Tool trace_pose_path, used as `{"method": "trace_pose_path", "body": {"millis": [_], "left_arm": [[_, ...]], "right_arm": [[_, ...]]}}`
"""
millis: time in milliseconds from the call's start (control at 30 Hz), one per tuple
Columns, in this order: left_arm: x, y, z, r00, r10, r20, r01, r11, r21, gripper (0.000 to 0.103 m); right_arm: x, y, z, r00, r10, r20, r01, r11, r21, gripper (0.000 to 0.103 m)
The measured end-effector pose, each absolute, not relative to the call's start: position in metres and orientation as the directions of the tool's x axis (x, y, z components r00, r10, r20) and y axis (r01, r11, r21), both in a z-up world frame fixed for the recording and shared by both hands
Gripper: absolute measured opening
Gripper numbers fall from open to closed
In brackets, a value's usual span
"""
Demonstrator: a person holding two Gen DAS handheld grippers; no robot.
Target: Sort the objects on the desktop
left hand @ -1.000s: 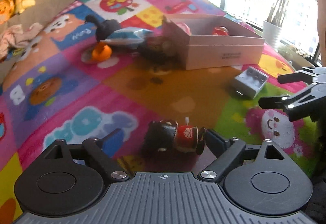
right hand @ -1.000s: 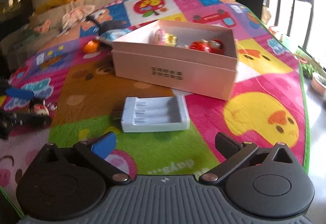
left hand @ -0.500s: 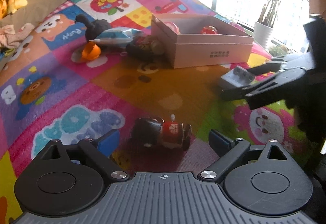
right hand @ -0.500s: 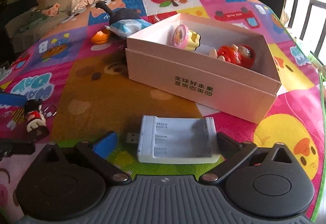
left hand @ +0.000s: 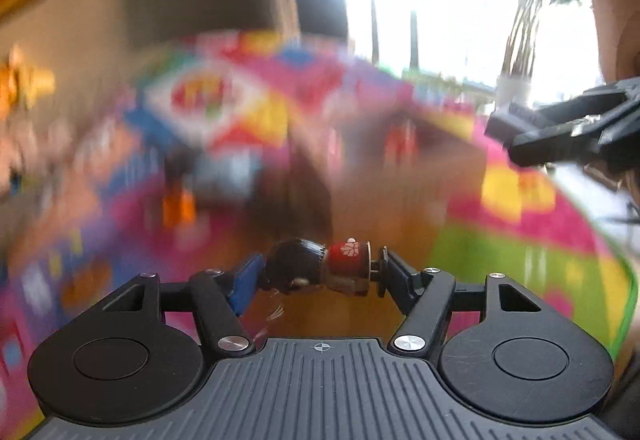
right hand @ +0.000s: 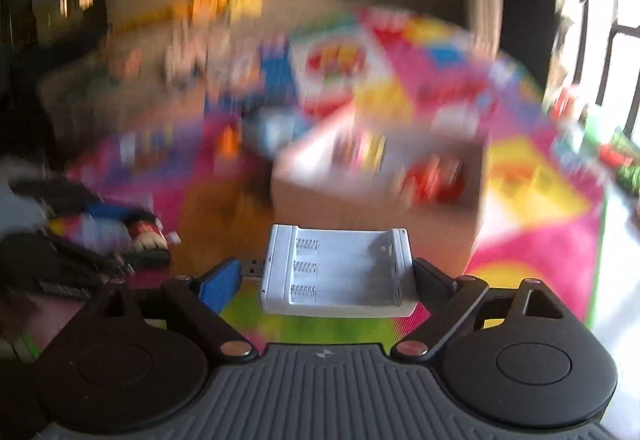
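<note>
Both held items have risen off the play mat (left hand: 500, 252) since half a second ago. Left hand-held gripper (left hand: 320, 272) is clenched on the doll figurine (left hand: 320, 266), which lies sideways between the fingers: black head toward the blue pad, red body with a white flower mark toward the other finger. Right hand-held gripper (right hand: 326, 280) is clenched on the white battery charger (right hand: 340, 272); its empty bays with springs face up and its USB plug points left. Beneath both, the mat shows blurred multicolour squares. Beyond the charger stands the open pale box (right hand: 380, 192), holding red and yellow items, too blurred to identify. Framed pictures hang on the wall; a bright window is at right.
</note>
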State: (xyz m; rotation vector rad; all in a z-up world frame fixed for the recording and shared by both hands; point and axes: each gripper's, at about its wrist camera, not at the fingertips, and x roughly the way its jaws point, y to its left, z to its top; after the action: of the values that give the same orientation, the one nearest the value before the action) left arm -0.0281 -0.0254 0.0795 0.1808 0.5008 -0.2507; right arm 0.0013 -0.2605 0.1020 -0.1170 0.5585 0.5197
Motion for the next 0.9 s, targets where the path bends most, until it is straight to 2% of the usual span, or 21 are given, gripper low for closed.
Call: {"method": "trace_pose_path", "body": {"millis": [167,233,300,367,400,467,533,733,900], "left_arm": [[0.009,-0.065,0.13,0.913,-0.258,-0.317,0.319,0.935,0.157,0.071],[0.034,-0.083,0.133,0.911,-0.273,-0.309,0.328,0.934,0.14,0.071],[0.062,-0.096,0.127,0.901,-0.293,-0.321,0.343,0.933,0.112,0.072],[0.083,-0.105,0.112,0.891,-0.293,-0.346,0.35,0.93,0.114,0.079],[0.092,-0.107,0.102,0.879,-0.283,-0.383,0.349,0.93,0.113,0.085],[0.095,-0.102,0.083,0.853,-0.273,-0.445,0.341,0.936,0.081,0.087],[0.082,-0.091,0.066,0.828,-0.286,-0.482,0.346,0.937,0.039,0.095],[0.038,-0.059,0.041,0.813,-0.226,-0.537,0.28,0.96,0.02,0.097],[0.004,-0.042,0.027,0.81,-0.163,-0.563,0.256,0.962,0.09,0.098]], "right_arm": [[-0.014,-0.295,0.177,0.88,0.398,-0.259,-0.413,0.911,-0.005,0.091],[-0.014,-0.305,0.19,0.911,0.362,-0.197,-0.374,0.927,-0.026,0.091],[-0.009,-0.314,0.194,0.925,0.334,-0.182,-0.343,0.939,-0.022,0.091],[-0.001,-0.321,0.19,0.928,0.317,-0.194,-0.324,0.946,-0.003,0.091],[0.004,-0.324,0.186,0.928,0.309,-0.208,-0.314,0.949,0.007,0.091],[0.013,-0.329,0.175,0.924,0.297,-0.24,-0.3,0.954,0.025,0.091],[0.022,-0.334,0.161,0.916,0.287,-0.28,-0.286,0.957,0.045,0.091],[0.065,-0.324,0.122,0.868,0.29,-0.402,-0.275,0.957,0.094,0.091],[0.107,-0.284,0.091,0.811,0.303,-0.5,-0.287,0.951,0.112,0.091]]}}
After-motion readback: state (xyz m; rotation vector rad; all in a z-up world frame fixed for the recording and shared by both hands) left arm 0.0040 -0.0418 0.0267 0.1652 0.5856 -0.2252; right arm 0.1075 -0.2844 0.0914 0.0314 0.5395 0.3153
